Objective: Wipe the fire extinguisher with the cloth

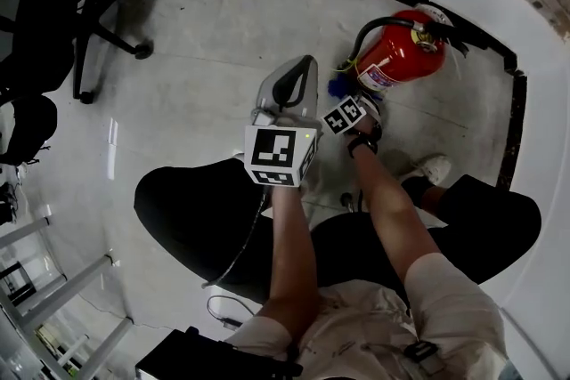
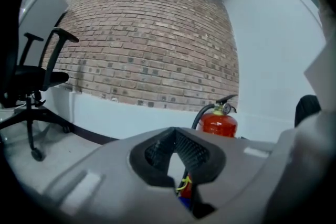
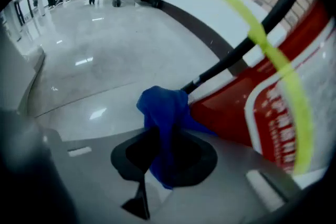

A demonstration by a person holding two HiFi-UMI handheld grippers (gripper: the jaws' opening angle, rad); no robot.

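A red fire extinguisher with a black hose stands on the floor by the white wall, also visible in the left gripper view. My right gripper is shut on a blue cloth. In the right gripper view the cloth bunches out of the right gripper and touches the extinguisher's red body, below its black hose and a yellow tie. My left gripper hovers left of the extinguisher, apart from it. Its jaws look shut with nothing in them.
A black office chair stands at the far left, also seen in the left gripper view. A brick wall with a white base runs behind. The person's knees in black trousers and a white shoe are close below the grippers. Metal frames stand at bottom left.
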